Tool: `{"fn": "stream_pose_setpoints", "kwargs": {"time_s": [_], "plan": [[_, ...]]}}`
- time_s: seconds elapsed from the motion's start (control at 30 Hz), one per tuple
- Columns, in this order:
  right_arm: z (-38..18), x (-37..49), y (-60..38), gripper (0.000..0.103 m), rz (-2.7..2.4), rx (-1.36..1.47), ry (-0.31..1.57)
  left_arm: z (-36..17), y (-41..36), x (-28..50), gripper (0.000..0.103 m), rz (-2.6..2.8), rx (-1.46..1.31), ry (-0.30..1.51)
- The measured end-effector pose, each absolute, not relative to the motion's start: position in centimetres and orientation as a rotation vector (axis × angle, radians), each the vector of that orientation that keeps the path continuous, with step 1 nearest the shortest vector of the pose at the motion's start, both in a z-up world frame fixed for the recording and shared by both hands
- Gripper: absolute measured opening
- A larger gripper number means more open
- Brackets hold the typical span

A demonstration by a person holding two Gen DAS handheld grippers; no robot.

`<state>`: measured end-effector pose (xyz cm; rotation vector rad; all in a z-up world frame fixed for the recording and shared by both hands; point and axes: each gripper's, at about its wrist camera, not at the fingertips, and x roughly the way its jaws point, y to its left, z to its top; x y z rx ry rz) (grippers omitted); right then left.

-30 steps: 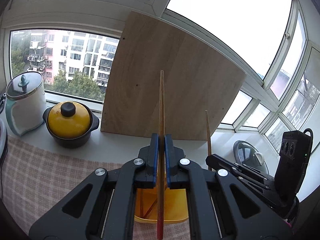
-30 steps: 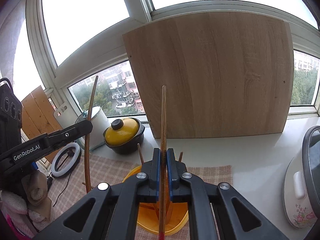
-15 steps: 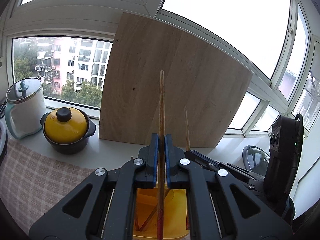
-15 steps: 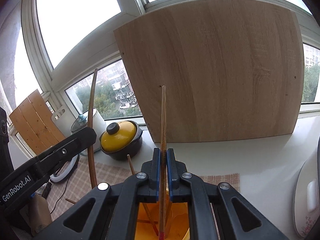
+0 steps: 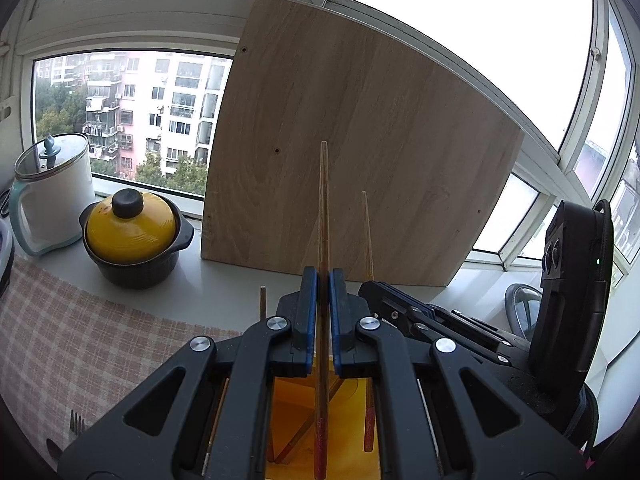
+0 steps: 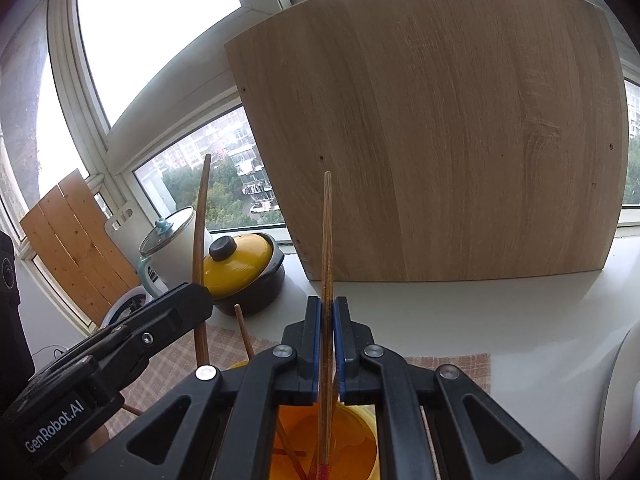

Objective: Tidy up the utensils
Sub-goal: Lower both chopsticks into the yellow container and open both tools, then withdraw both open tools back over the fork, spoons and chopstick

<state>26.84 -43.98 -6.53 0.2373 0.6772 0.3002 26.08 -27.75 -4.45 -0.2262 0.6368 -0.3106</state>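
Beside a bright window bench (image 6: 460, 312), each hand-held gripper, left (image 5: 323, 308) and right (image 6: 327, 336), clamped on an upright chopstick (image 5: 323, 208) over the yellow holder (image 6: 352, 440), probably mid-insertion, needing lowering then release.

Your left gripper (image 5: 323, 292) body hides most of the yellow holder (image 5: 344, 432); its rim is cut off at frame btm. Fork (image 5: 76, 426) shows tines only. In the right view the chopstick (image 6: 326, 320) btm end is blurred, can't tell if it touches the holder floor
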Motion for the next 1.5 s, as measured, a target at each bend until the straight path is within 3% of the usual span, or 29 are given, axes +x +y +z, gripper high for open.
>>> {"fn": "stream_pose_setpoints", "kwargs": {"time_s": [0.63, 1.13, 1.2, 1.27, 1.3, 1.37, 1.5], "plan": [[-6.7, 24.6, -43.2, 0.003, 0.316, 0.182, 0.591, -5.7, -27.1, 25.3, 0.004, -0.314, -0.231, 0.655], [-6.8, 22.1, -45.4, 0.004, 0.347, 0.199, 0.672, -6.0, -26.6, 24.0, 0.004, -0.365, -0.223, 0.733], [-6.8, 21.9, -45.5, 0.009, 0.352, 0.192, 0.678, -5.8, -26.7, 23.6, 0.004, -0.365, -0.208, 0.736], [-6.6, 21.6, -45.6, 0.03, 0.365, 0.189, 0.679, -5.6, -26.7, 22.9, 0.004, -0.364, -0.194, 0.736], [-6.5, 21.4, -45.6, 0.033, 0.37, 0.186, 0.679, -5.6, -26.7, 22.6, 0.011, -0.358, -0.188, 0.739], [-6.3, 20.8, -45.7, 0.033, 0.368, 0.177, 0.676, -5.4, -26.2, 21.9, 0.026, -0.343, -0.197, 0.738], [-6.1, 19.7, -46.1, 0.033, 0.38, 0.188, 0.679, -5.0, -25.0, 20.0, 0.026, -0.315, -0.207, 0.726]]}}
